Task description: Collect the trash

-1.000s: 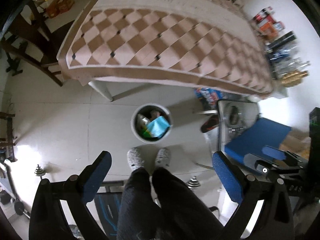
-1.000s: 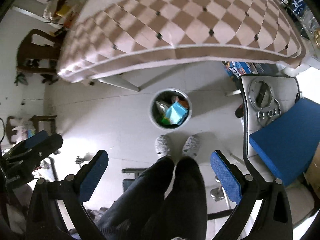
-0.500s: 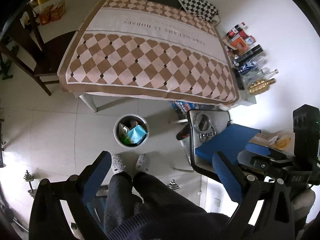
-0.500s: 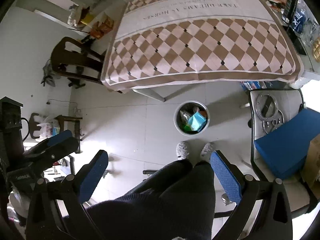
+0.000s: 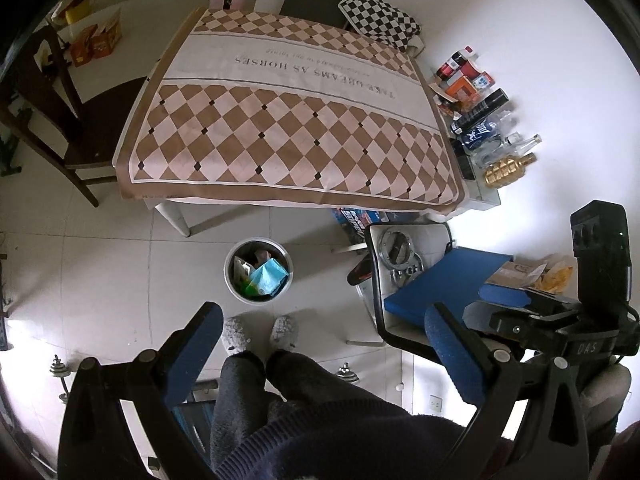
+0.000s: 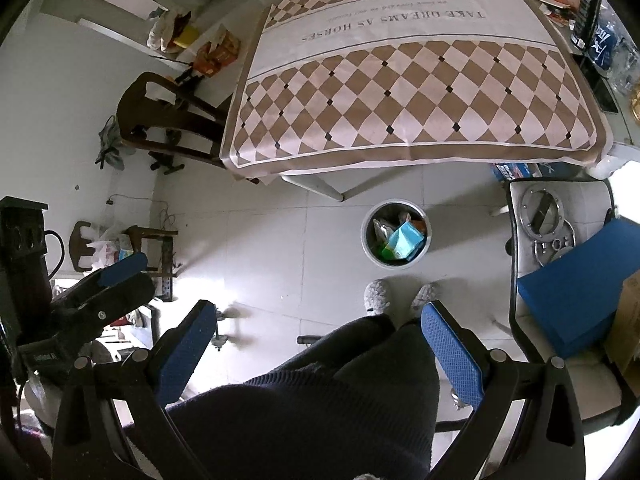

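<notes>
Left wrist view: 1 round metal trash bin (image 5: 258,270) on the floor, just beyond 2 grey slippers (image 5: 260,332) and near the front edge of the surface under a checkered cloth (image 5: 292,128). Inside, 1 crumpled teal wrapper (image 5: 270,276) on top of paler paper and green scraps, too jumbled to count; probably light, soft and crushable, easiest pinched at a raised fold. Left gripper (image 5: 320,346) held high above the legs, fingers spread wide, nothing between them. At far right of the surface, a cluster of bottles and boxes (image 5: 476,116), no exact count possible. Right wrist view: same 1 bin (image 6: 396,234) near centre right, 1 dark wooden chair (image 6: 168,120) at left, 1 blue box (image 6: 576,300) on a seat at right. Right gripper (image 6: 320,344) likewise spread apart and empty. No loose trash visible on the cloth.
</notes>
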